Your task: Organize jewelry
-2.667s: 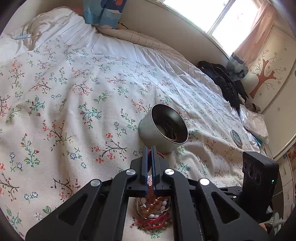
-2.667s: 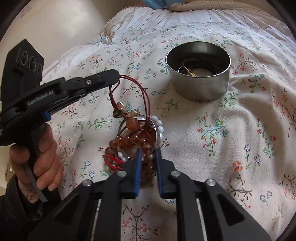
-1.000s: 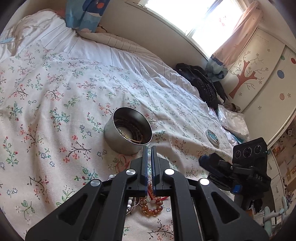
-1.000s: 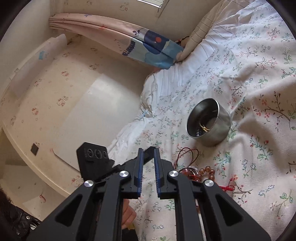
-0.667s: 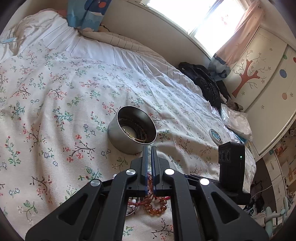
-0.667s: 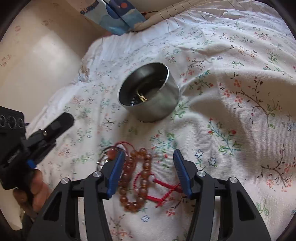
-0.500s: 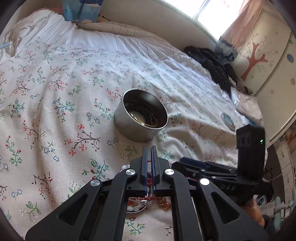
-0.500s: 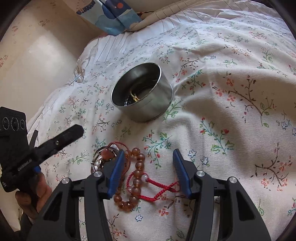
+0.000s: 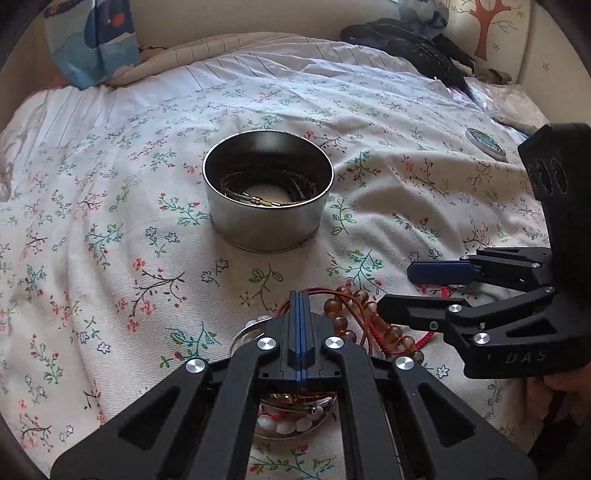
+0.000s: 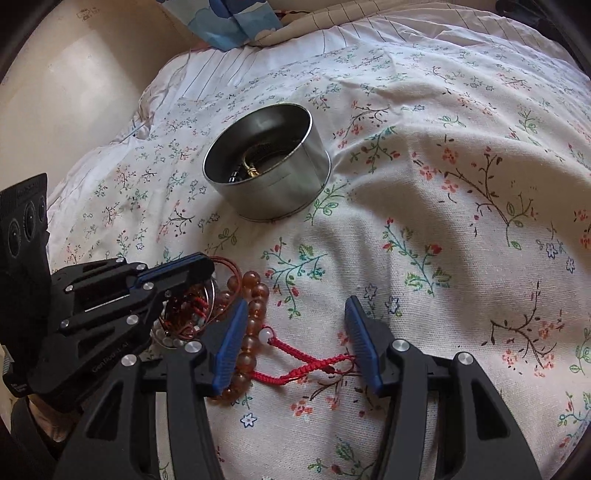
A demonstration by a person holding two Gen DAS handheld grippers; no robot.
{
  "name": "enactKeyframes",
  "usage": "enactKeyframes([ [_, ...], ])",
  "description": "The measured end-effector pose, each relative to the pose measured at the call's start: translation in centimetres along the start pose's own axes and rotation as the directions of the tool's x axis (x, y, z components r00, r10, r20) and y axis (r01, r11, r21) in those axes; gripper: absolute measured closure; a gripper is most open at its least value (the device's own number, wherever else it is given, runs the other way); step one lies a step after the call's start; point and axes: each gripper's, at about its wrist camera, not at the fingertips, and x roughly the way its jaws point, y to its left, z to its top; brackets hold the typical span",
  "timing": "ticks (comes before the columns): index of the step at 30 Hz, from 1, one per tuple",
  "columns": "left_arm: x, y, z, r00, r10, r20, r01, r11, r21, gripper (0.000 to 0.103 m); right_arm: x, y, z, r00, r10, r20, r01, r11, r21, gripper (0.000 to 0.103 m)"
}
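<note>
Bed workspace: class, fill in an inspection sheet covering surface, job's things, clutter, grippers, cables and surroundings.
Surface: floral bedsheet, wrinkled.
Job's things: open metal tin holding jewelry; amber bead bracelet with red cord lying in a tangled pile on the sheet.
Clutter: small round lid on the sheet.
Grippers: left gripper shut over the pile; right gripper open, fingers astride the red cord.
Cables: nothing seen.
Surroundings: blue patterned pillow, dark clothing, tree wall decal.

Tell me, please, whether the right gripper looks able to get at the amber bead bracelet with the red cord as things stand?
Probably yes. The right gripper stands open directly over the bracelet's red cord, nothing covering it. The amber beads lie partly under its left finger, and the shut left gripper crowds the tangle beside them.
</note>
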Motion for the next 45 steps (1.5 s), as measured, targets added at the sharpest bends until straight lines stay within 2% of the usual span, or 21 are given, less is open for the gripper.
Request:
enactKeyframes([
  [5,-2.4,2.3,0.3,0.995,-0.051,0.086,0.061,0.991,-0.118,0.103,0.3,1.6,-0.4,1.000,-0.022,0.002,0.022,0.997,-0.079,0.049],
  [8,-2.9,3.5,0.4,0.987,-0.116,0.112,0.134,0.976,-0.169,0.103,1.0,2.8,-0.7,0.999,-0.044,-0.015,0.041,0.989,-0.139,0.049],
  [9,-2.6,3.5,0.4,0.986,-0.131,0.102,0.147,0.975,-0.166,0.103,1.2,3.1,-0.7,0.998,-0.058,-0.020,0.054,0.987,-0.153,0.049],
  [12,-1.6,2.3,0.6,0.993,-0.101,0.064,0.106,0.991,-0.085,0.099,1.0,2.7,-0.8,0.999,-0.044,-0.022,0.041,0.989,-0.140,0.049],
  [14,-0.9,1.3,0.6,0.996,-0.075,0.045,0.077,0.997,-0.032,0.069,0.9,2.5,-0.9,0.999,-0.035,-0.028,0.031,0.991,-0.131,0.049],
  [15,-0.7,0.9,0.6,0.997,-0.052,0.050,0.052,0.999,-0.011,0.043,0.9,2.5,-0.9,0.999,-0.035,-0.029,0.031,0.991,-0.131,0.049],
  [16,-0.5,0.6,0.7,0.998,-0.036,0.053,0.036,0.999,0.012,0.040,0.9,2.5,-1.0,0.999,-0.040,-0.031,0.035,0.990,-0.136,0.049],
  [18,0.3,0.5,0.8,0.999,-0.051,0.019,0.051,0.999,0.019,0.042,0.9,2.6,-1.1,0.998,-0.047,-0.035,0.041,0.989,-0.144,0.049],
  [20,1.4,0.6,0.7,0.996,-0.072,-0.047,0.073,0.997,0.019,0.077,1.0,2.6,-1.0,0.998,-0.047,-0.038,0.041,0.988,-0.147,0.049],
  [21,1.7,0.3,0.4,0.997,-0.044,-0.060,0.047,0.998,0.050,0.092,0.9,2.5,-1.0,0.998,-0.043,-0.039,0.037,0.989,-0.142,0.049],
  [22,1.7,0.0,0.2,0.998,-0.029,-0.064,0.034,0.997,0.073,0.100,0.9,2.4,-1.0,0.998,-0.037,-0.041,0.032,0.990,-0.137,0.049],
  [24,1.0,-0.1,0.1,0.999,-0.019,-0.034,0.022,0.997,0.072,0.100,0.9,2.4,-1.1,0.999,-0.035,-0.041,0.030,0.990,-0.136,0.049],
  [27,-0.7,1.5,0.5,0.999,-0.046,0.025,0.047,0.999,-0.022,0.100,0.8,2.8,-1.0,0.999,-0.045,-0.030,0.040,0.987,-0.154,0.048],
  [31,-2.9,4.7,0.6,0.981,-0.146,0.126,0.168,0.967,-0.190,0.100,0.8,3.7,-0.5,0.999,-0.035,-0.008,0.033,0.983,-0.179,0.049],
  [33,-3.5,5.7,0.7,0.968,-0.184,0.171,0.222,0.946,-0.237,0.100,1.7,4.0,-0.1,0.999,-0.030,-0.041,0.022,0.981,-0.193,0.051],
  [37,-4.1,6.5,0.6,0.950,-0.221,0.220,0.278,0.920,-0.277,0.101,2.6,5.0,0.3,0.996,0.006,-0.086,-0.025,0.974,-0.226,0.076],
  [38,-4.3,6.8,0.6,0.944,-0.230,0.237,0.294,0.912,-0.286,0.101,2.6,5.1,0.2,0.996,0.012,-0.088,-0.031,0.974,-0.223,0.078],
  [40,-4.8,7.6,0.5,0.929,-0.249,0.272,0.330,0.890,-0.313,0.101,2.1,4.0,0.4,0.994,0.070,-0.079,-0.081,0.984,-0.158,0.079],
  [42,-5.0,7.9,0.5,0.929,-0.245,0.278,0.331,0.886,-0.326,0.101,1.7,2.5,0.5,0.992,0.112,-0.063,-0.117,0.990,-0.076,0.078],
  [44,-4.6,8.0,0.4,0.938,-0.235,0.254,0.313,0.890,-0.333,0.101,1.5,1.5,0.3,0.989,0.138,-0.059,-0.141,0.989,-0.036,0.061],
  [45,-4.3,7.9,0.4,0.942,-0.233,0.239,0.305,0.893,-0.331,0.101,1.5,1.6,0.3,0.989,0.135,-0.062,-0.137,0.990,-0.039,0.061],
])
